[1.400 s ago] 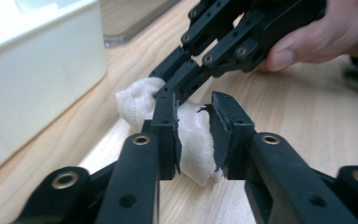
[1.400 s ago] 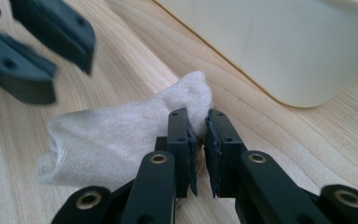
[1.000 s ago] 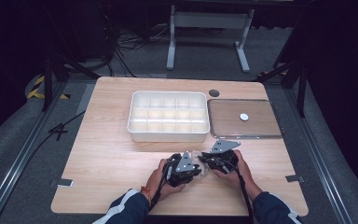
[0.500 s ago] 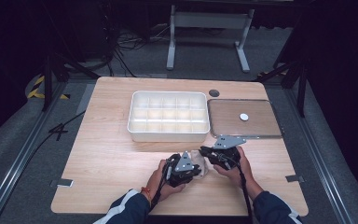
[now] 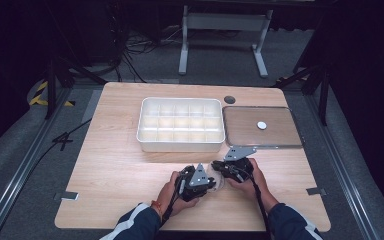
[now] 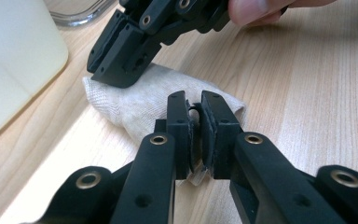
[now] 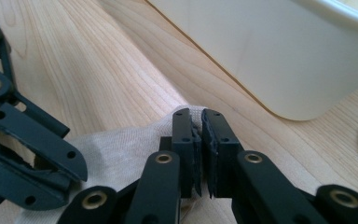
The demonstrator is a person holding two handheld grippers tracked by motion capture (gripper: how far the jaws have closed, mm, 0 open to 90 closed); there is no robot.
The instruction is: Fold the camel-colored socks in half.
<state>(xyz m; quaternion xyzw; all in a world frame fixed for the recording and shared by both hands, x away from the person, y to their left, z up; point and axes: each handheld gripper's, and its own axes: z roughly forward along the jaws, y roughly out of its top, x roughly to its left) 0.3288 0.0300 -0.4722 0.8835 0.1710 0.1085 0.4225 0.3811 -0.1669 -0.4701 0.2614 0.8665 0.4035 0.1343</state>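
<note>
A small off-white knitted cloth (image 5: 216, 180) lies on the wooden table (image 5: 115, 165) in front of the white box. Both grippers meet on it from opposite sides. In the left gripper view my left gripper (image 6: 194, 100) is shut on one folded edge of the cloth (image 6: 135, 100), and its jaws have just closed a little further on the fabric. My right gripper (image 7: 196, 116) pinches another edge of the cloth (image 7: 121, 144), its jaws also having just tightened with fabric between them. Each gripper view shows the other gripper: the right gripper (image 6: 116, 70) and the left gripper (image 7: 32, 172).
A white box (image 5: 181, 124) divided into several compartments stands just behind the hands. To its right lies a flat brown tray (image 5: 280, 142) with a small white disc (image 5: 262, 125) on it. A dark round spot (image 5: 229, 99) marks the table behind them.
The right hand has shifted slightly over the cloth. The left hand has stayed in place.
</note>
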